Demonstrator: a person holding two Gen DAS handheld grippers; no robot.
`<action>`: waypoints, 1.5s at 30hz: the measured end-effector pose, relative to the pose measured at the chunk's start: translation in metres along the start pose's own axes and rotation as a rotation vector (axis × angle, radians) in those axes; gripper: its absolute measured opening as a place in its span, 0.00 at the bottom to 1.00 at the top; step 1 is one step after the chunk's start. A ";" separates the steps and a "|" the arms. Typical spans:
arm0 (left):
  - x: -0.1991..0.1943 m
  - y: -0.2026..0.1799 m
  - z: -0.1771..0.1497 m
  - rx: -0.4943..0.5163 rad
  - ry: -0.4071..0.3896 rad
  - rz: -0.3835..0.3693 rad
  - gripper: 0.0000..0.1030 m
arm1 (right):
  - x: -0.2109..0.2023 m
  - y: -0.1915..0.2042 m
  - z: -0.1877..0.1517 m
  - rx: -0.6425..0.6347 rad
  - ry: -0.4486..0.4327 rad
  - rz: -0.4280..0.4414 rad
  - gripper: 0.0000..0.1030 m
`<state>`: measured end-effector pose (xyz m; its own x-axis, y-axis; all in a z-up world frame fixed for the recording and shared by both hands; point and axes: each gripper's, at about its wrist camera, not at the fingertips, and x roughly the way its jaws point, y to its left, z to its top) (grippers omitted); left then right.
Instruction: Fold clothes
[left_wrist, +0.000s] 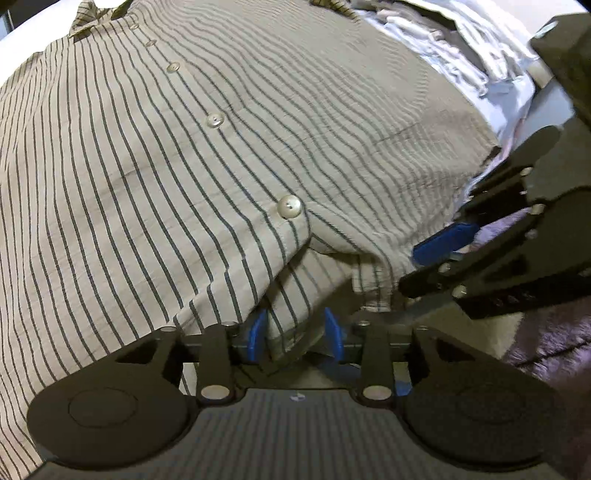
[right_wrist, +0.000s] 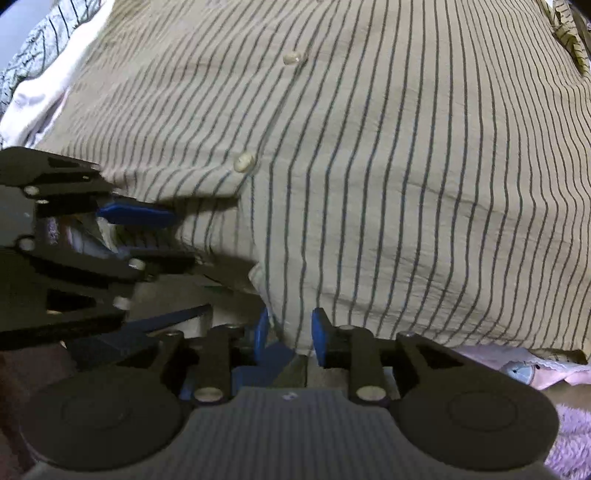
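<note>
The striped shirt (left_wrist: 229, 155) is judged light, soft and floppy. Its bottom hem is best gripped below the lowest button (left_wrist: 290, 206), where the left claw (left_wrist: 295, 330) and right claw (right_wrist: 290, 336) are spread around the fabric.

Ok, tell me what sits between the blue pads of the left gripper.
A bunched hem fold of the beige dark-striped button shirt sits between the left gripper pads, seen in the left wrist view; pads look slightly apart.
</note>
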<state>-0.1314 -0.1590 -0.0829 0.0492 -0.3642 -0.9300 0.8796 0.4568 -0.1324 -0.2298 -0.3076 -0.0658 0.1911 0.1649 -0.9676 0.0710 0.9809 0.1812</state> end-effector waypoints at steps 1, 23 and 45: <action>0.002 -0.001 0.001 -0.001 0.000 0.006 0.32 | -0.001 0.001 0.000 0.001 -0.003 0.000 0.29; -0.015 0.005 -0.004 -0.013 -0.040 -0.010 0.21 | 0.013 0.004 0.007 -0.006 -0.036 -0.002 0.21; -0.028 0.012 -0.013 -0.058 -0.030 -0.123 0.00 | -0.001 0.004 -0.004 0.008 -0.070 0.057 0.20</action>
<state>-0.1280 -0.1330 -0.0627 -0.0422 -0.4440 -0.8950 0.8510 0.4534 -0.2651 -0.2332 -0.3038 -0.0652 0.2629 0.2123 -0.9412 0.0663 0.9692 0.2371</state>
